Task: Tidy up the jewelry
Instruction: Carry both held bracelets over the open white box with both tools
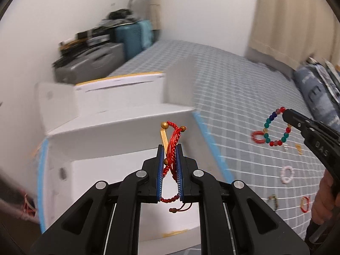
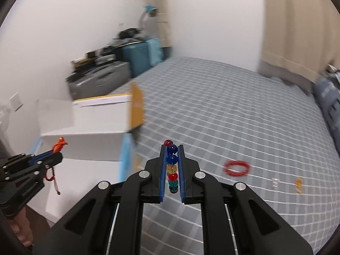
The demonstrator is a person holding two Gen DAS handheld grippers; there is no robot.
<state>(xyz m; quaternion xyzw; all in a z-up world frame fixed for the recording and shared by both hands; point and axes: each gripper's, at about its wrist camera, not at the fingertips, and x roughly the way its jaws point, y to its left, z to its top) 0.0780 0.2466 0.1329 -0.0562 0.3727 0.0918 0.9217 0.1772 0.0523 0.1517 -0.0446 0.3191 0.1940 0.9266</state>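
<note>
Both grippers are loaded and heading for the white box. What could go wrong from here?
1. The red cord bracelet trails a loose knotted tail below the left gripper; it could snag on the white box wall.
2. The right gripper pinches the beaded bracelet by a few round beads, which might slip out.
3. Small pieces left on the bedspread, like the red ring, may get overlooked.

Red braided cord bracelet (image 1: 172, 146) with gold beads, upright, pinched over the white box (image 1: 119, 127), multicoloured glass-bead bracelet (image 1: 276, 127) held aloft at right, red bead ring (image 2: 237, 168) flat on the checked bedspread (image 2: 244, 110)
</note>
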